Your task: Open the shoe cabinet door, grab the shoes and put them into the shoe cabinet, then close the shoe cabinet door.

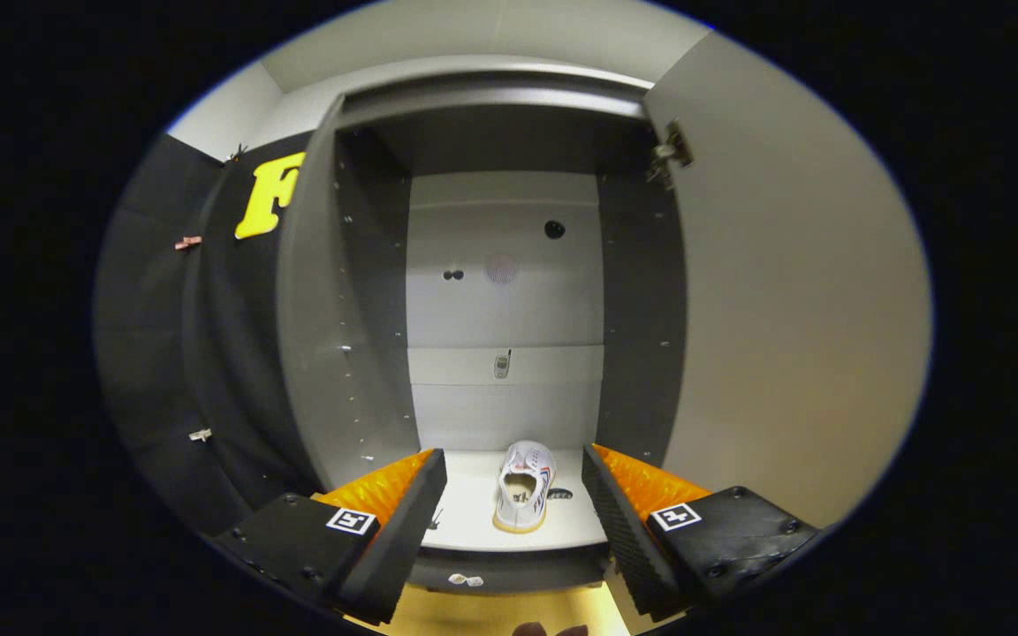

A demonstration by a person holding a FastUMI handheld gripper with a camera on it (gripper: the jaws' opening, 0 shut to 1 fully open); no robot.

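Spread wide apart and holding nothing, the gripper point(513, 495) faces the open shoe cabinet point(505, 291); one white shoe point(524, 486) lies between and just beyond the fingertips on the cabinet floor, heel toward the camera, its side lettering too small to read, with the door point(792, 291) swung open beside the right finger

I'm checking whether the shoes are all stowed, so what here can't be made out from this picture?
- Second shoe: one white shoe stands on the cabinet floor beyond the open gripper; the fingers cover the floor's sides.
- Dark thing beside the shoe: too small.
- Door handle: cut off.
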